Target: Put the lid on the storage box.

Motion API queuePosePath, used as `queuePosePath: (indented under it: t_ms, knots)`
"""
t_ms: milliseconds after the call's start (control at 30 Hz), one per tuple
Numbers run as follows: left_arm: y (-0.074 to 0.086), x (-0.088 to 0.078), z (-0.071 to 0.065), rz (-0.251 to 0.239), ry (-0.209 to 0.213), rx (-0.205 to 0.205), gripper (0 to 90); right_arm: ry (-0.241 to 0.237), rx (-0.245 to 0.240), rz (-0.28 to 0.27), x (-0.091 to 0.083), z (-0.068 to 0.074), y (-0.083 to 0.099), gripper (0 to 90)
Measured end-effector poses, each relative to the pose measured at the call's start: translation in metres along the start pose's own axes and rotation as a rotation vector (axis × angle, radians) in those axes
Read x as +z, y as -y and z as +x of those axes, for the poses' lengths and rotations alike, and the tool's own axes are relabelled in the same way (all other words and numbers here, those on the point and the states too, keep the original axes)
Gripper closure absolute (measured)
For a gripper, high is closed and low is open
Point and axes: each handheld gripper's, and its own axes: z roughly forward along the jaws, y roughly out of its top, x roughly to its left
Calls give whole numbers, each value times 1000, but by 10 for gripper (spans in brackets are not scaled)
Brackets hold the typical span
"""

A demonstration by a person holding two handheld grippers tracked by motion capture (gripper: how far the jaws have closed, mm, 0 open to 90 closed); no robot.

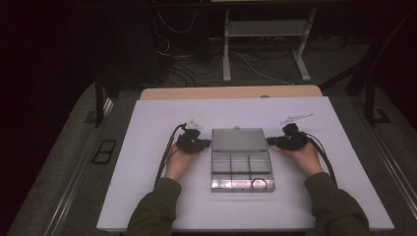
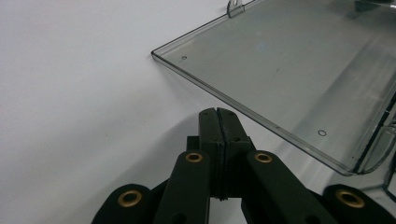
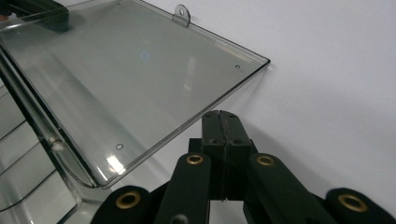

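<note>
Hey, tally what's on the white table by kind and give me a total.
Clear compartment box with open lid: 1
Red ring in a compartment: 1
Grippers, fingers shut, left gripper and right gripper: 2
Total: 4

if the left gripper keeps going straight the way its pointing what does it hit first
Most likely the side edge of the open clear lid. The left gripper, jaws shut and empty, points at that edge from just beside it; depth is hard to judge, so it might slip under the rim onto the white table.
</note>
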Motion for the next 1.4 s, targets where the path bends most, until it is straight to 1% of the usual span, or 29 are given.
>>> queuePosePath:
  t_ms: [167, 267, 433, 500, 600, 633, 667, 700, 733, 800, 867, 900, 933, 967, 1000, 1033, 1067, 1167, 1233, 1300, 1333, 1400]
  knots:
    - [0, 0, 0, 2, 8, -10, 889, -7, 8, 12, 3, 0, 1, 890]
    - [0, 1, -1, 4, 9, 1, 889, -10, 8, 20, 5, 0, 1, 890]
    - [0, 1, -1, 0, 12, -8, 889, -14, 11, 20, 6, 0, 2, 891]
    - [0, 1, -1, -2, 13, -13, 889, -13, 14, 18, 6, 0, 1, 891]
    - [0, 2, -1, -6, 16, -5, 889, -18, 19, 10, 5, 0, 1, 892]
    - [0, 3, -1, -8, 20, -10, 889, -20, 21, 8, 5, -1, 1, 892]
    - [-1, 4, -2, -12, 21, -24, 889, -22, 21, 7, 5, -1, 1, 892]
    - [-1, 4, -3, -10, 21, -19, 889, -22, 19, 4, 5, -1, 1, 892]
    - [-2, 4, -2, -11, 20, -4, 889, -25, 19, 3, 5, -2, 1, 892]
    - [-2, 6, -3, -13, 25, -19, 889, -29, 20, -1, 5, -2, 1, 892]
    - [-4, 7, -2, -11, 30, -6, 889, -34, 27, -7, 6, -2, 0, 892]
    - [-4, 8, -2, -15, 32, -17, 889, -36, 27, -10, 6, -2, -1, 892]
    - [-5, 9, -2, -16, 33, -7, 889, -39, 25, -13, 7, -2, -1, 892]
    - [-6, 10, -1, -16, 35, -5, 889, -42, 24, -17, 8, -3, -2, 892]
    - [-7, 11, -2, -23, 36, -13, 889, -42, 27, -17, 8, -3, -3, 892]
    - [-8, 11, -1, -18, 39, -6, 889, -45, 25, -17, 9, -3, -4, 892]
    - [-9, 12, -1, -24, 43, -14, 889, -47, 25, -20, 11, -3, -5, 892]
    - [-11, 13, 0, -42, 59, -21, 889, -51, 26, -21, 13, -1, -8, 892]
    - [-12, 12, 0, -62, 67, -37, 889, -55, 19, -28, 14, 0, -10, 892]
    - [-13, 10, -1, -74, 73, -36, 889, -55, 7, -41, 14, 2, -11, 893]
    - [-13, 9, -2, -78, 74, -33, 889, -57, 10, -42, 13, 3, -11, 893]
    - [-14, 7, -3, -87, 74, -28, 889, -56, 5, -60, 11, 5, -12, 893]
